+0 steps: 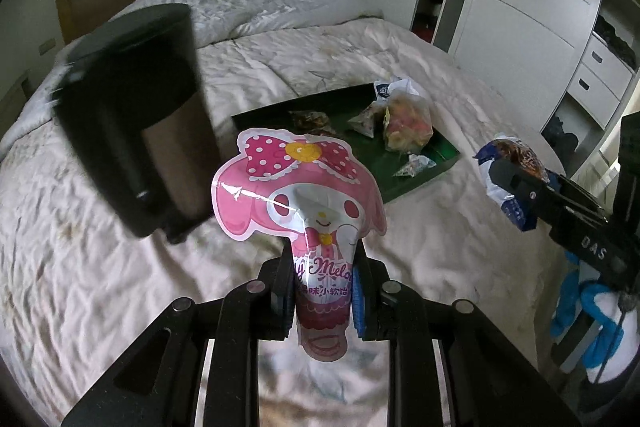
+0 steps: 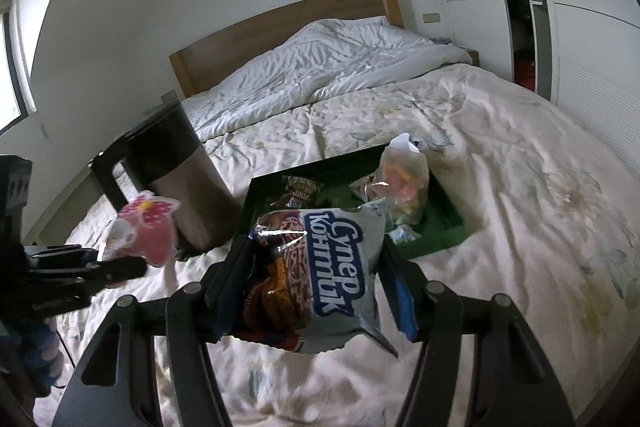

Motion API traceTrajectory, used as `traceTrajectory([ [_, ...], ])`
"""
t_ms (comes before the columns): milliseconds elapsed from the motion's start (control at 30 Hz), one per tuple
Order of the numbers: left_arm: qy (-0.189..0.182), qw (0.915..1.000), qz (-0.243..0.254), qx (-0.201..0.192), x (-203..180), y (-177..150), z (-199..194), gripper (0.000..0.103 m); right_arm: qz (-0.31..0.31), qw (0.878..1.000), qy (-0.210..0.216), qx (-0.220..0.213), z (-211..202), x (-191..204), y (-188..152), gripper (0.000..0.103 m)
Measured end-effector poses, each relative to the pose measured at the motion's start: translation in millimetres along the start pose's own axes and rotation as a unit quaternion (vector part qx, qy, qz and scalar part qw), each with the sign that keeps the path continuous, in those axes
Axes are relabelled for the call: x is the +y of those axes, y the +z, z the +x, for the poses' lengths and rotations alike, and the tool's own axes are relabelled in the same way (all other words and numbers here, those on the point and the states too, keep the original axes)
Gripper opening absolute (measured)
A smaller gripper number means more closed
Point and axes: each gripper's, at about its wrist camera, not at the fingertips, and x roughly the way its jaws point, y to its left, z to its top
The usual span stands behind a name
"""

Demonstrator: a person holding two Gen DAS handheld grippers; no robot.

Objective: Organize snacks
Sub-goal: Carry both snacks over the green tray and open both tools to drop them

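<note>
Black jug [image 1: 132,115] beside green tray [image 1: 416,179] on bed [image 1: 100,287]

the left gripper [image 1: 323,297] is matte black, its linkage arms pinned by round silver screws, with blue ribbed pads [image 1: 359,301]. the right gripper [image 2: 316,281] looks the same; its side carries pale "das" lettering.
</note>
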Motion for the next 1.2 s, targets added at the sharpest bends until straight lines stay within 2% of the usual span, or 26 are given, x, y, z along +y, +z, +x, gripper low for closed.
traceTrajectory([
  [367,0.032,0.9993,0.021,0.004,-14,36,75,0.019,-0.009,1.0,0.006,0.019,70,-10,16,0.068],
  [667,0.048,0.9986,0.015,0.013,-10,65,134,0.02,-0.036,0.998,0.0,0.058,137,-14,21,0.069],
  [1033,0.075,0.9962,0.007,0.043,9,56,183,0.022,-0.097,0.991,-0.015,0.091,187,-14,11,0.069],
  [1200,0.073,0.996,-0.002,0.052,12,58,194,0.024,-0.074,0.992,-0.023,0.095,206,-25,11,0.069],
])
